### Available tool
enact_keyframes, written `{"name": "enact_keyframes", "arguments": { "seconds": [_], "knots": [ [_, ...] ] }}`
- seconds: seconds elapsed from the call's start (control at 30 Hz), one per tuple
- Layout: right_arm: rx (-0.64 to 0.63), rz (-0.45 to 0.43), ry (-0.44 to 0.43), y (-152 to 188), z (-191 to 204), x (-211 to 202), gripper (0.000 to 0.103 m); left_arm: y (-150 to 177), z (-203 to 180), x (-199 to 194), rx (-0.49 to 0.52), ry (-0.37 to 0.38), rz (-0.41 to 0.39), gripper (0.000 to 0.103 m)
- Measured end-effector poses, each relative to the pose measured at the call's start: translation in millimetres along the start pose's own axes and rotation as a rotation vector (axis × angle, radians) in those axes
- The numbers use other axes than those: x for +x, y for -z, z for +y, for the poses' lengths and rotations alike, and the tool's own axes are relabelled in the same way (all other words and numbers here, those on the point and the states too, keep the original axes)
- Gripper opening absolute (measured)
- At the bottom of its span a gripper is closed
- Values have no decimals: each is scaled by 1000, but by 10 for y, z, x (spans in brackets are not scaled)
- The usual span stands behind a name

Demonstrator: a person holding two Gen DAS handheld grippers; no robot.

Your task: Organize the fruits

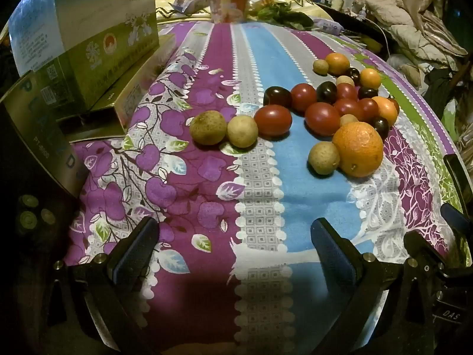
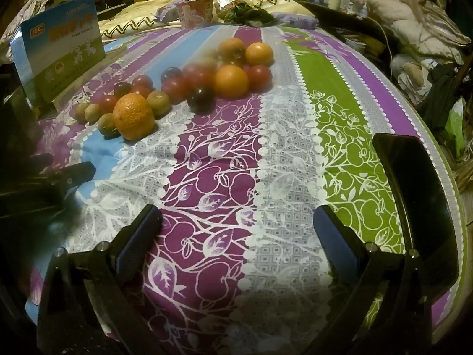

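A loose pile of fruit lies on the striped floral cloth (image 1: 266, 177). In the left wrist view a big orange (image 1: 358, 149) sits nearest, beside a tan round fruit (image 1: 323, 158). Two more tan fruits (image 1: 208, 127) lie at the left, with red tomatoes (image 1: 273, 119) and dark plums (image 1: 277, 96) behind. My left gripper (image 1: 233, 236) is open above bare cloth, well short of the fruit. In the right wrist view the same big orange (image 2: 133, 116) and a smoother orange (image 2: 231, 81) lie far ahead to the left. My right gripper (image 2: 236, 223) is open over bare cloth.
Printed cardboard boxes (image 1: 85, 38) stand at the left of the cloth. A pink cup (image 2: 195, 11), leafy greens (image 2: 248, 14) and packets lie at the far end. A black phone-like slab (image 2: 419, 195) rests near the right edge. Piled bedding (image 2: 414, 29) lies off to the right.
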State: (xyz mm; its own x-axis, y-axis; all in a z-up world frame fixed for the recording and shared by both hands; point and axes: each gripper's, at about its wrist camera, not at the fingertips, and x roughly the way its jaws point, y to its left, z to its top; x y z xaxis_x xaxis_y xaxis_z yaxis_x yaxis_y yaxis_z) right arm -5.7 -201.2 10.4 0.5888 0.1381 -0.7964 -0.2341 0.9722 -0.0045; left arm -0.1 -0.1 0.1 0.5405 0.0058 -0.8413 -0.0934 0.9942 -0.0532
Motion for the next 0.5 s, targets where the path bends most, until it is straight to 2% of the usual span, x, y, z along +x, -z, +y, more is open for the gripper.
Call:
{"name": "enact_keyframes", "arguments": {
  "seconds": [0.5],
  "knots": [
    [1,-8,0,2,-1,2,103,7,-20,22,0,0,-1,103]
  ]
}}
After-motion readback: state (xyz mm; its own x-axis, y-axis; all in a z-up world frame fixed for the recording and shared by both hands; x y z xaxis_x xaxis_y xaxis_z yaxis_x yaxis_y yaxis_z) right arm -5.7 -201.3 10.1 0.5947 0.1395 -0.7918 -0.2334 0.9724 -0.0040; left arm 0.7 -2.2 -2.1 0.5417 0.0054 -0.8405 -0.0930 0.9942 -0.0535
